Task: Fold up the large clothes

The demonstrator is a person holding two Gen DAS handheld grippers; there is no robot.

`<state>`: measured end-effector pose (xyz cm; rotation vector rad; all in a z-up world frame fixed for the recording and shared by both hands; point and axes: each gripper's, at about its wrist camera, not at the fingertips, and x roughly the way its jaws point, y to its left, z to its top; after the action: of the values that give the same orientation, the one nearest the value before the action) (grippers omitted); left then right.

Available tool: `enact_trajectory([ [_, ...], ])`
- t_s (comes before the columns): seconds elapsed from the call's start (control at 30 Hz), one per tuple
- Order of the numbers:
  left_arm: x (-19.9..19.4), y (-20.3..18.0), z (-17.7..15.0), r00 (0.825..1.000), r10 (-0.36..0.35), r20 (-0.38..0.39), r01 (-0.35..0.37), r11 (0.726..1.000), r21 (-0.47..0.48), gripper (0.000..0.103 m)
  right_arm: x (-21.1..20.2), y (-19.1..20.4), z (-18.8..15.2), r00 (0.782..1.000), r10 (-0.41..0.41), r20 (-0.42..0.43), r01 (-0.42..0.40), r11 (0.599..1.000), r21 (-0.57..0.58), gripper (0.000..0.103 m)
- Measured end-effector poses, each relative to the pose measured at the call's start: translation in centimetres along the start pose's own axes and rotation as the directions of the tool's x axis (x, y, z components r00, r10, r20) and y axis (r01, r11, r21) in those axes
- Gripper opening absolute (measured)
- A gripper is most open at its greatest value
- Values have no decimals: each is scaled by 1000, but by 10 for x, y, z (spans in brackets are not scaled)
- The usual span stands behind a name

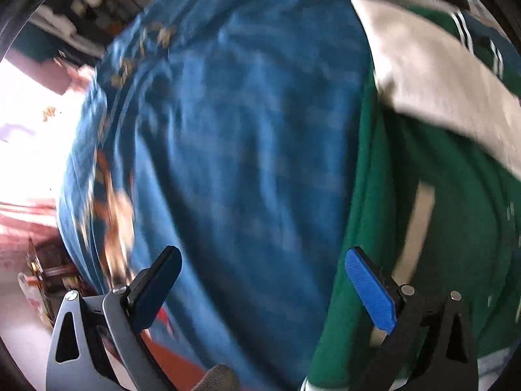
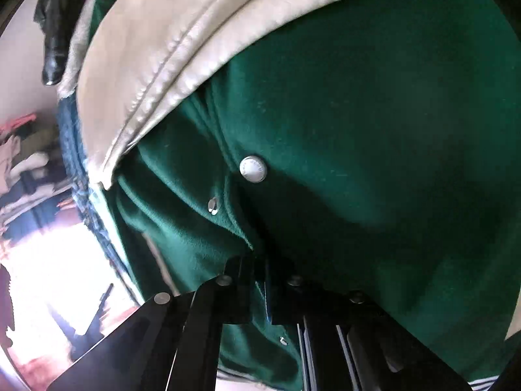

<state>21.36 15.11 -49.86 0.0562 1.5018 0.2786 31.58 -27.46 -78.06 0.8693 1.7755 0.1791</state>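
Green wool jacket (image 2: 374, 114) is lying along the right edge of a blue bedspread (image 1: 234, 150), its front placket pinched in the right gripper (image 2: 260, 270). Left gripper (image 1: 260, 286) is hovering wide and empty. Thick and floppy, it is probably best gripped at hems.

Left wrist camera looks steeply down, close over a blue patterned cloth (image 1: 234, 137); right wrist camera presses closer against the green felt jacket with cream sleeves (image 2: 374, 123), which both views share.
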Motion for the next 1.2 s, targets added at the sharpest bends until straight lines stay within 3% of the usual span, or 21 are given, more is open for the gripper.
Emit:
enact_trajectory([
  [0.03,2,-1,-14,1000,-14,-18,14,1000,6,103,0,0,-5,1000,-4,-16,5,1000,1,12],
  [0.1,11,-7,-43,997,-36,-62,38,999,30,103,-2,-3,-26,999,-22,-48,22,1000,-3,41],
  [0.13,16,-8,-53,997,-41,-70,44,998,41,103,-1,-5,-35,998,-8,-56,8,1000,3,47],
  [0.2,27,-20,-73,997,-1,-83,8,996,88,103,9,-10,-61,995,6,-104,-4,1000,24,51],
  [0.27,35,-24,-85,998,16,-69,-9,995,103,103,33,-21,-91,985,-27,-171,36,998,49,51],
  [0.33,42,-25,-88,997,24,-67,-18,995,97,103,56,-23,-113,979,-17,-203,27,999,45,47],
  [0.37,43,-25,-87,998,13,-66,-8,996,85,103,67,-22,-124,978,-30,-206,38,999,35,21],
  [0.4,42,-25,-87,998,11,-65,-5,997,83,103,70,-21,-131,979,-68,-193,73,997,21,7],
  [0.47,36,-25,-86,998,3,-56,2,996,88,103,64,-16,-142,988,-107,-111,111,993,30,6],
  [0.57,21,-23,-88,999,-33,-36,36,995,91,103,45,-16,-153,984,-179,-27,180,982,61,5],
  [0.67,-3,-31,-88,1000,-30,9,29,993,114,103,53,-15,-150,979,-177,-98,181,983,40,6],
  [0.77,-39,-46,-82,994,-38,104,25,991,129,103,36,-6,-148,981,-162,-104,166,986,27,16],
  [0.83,-60,-61,-75,983,-43,180,17,989,144,103,2,4,-147,979,-203,-9,203,979,9,30],
  [0.87,-70,-75,-71,973,-56,223,21,987,158,103,-22,5,-146,971,-233,59,233,972,11,40],
  [0.93,-73,-94,-63,969,-57,239,13,984,180,103,-62,-3,-142,948,-280,154,276,960,44,48],
  [1.0,-72,-123,-52,966,-81,244,36,982,184,103,-96,-22,-126,933,-291,213,280,957,81,48],
  [1.13,-45,-188,-38,975,-33,222,-6,985,171,103,-148,-66,-67,903,-306,301,269,950,158,48],
  [1.2,-24,-210,-39,983,-13,185,-16,988,154,103,-160,-97,-25,911,-278,304,237,957,165,48],
])
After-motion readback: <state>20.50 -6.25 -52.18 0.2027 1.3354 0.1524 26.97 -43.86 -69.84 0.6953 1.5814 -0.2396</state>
